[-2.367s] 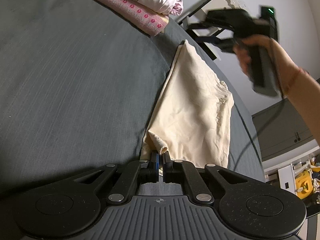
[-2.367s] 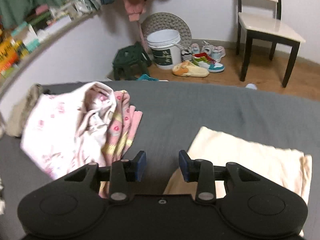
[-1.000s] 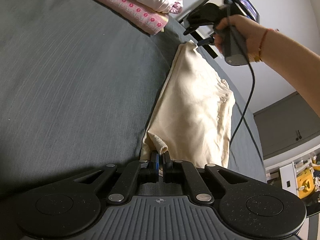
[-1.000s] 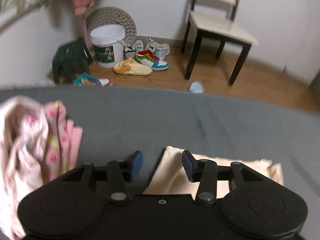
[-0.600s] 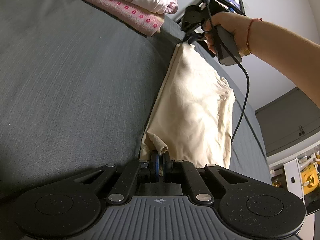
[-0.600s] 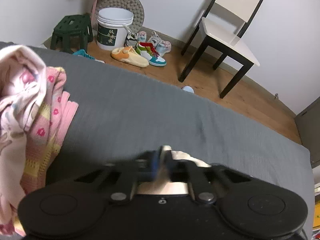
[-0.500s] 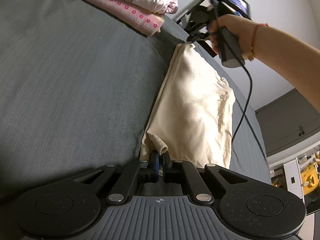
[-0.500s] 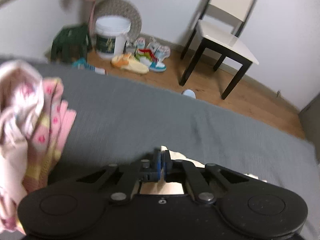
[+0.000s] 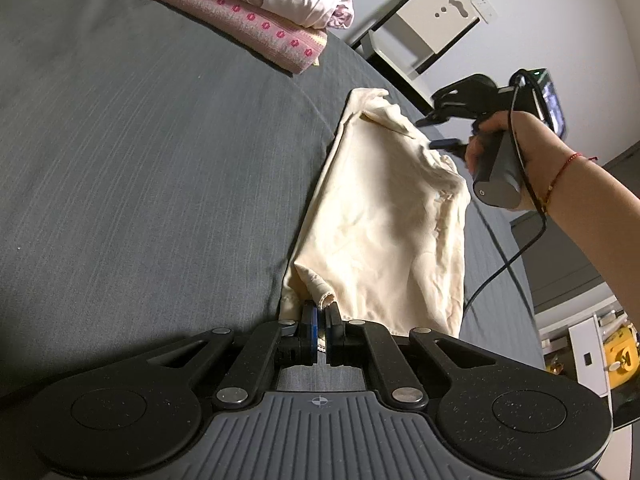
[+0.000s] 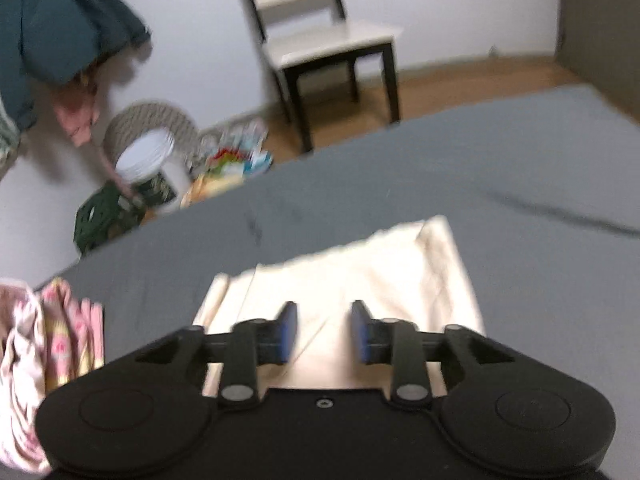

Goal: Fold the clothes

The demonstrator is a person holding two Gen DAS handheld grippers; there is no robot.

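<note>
Dark grey bed cover (image 9: 140, 168) spans both views. Cream garment (image 9: 384, 216) lies flat near its edge, top corner rumpled. Folded pink floral stack (image 9: 256, 8) sits well apart (far corner). Left gripper (image 9: 319, 326) pinches the garment's near hem. Right gripper (image 10: 324, 332) hovers above the cloth, jaws spread, nothing held.
</note>
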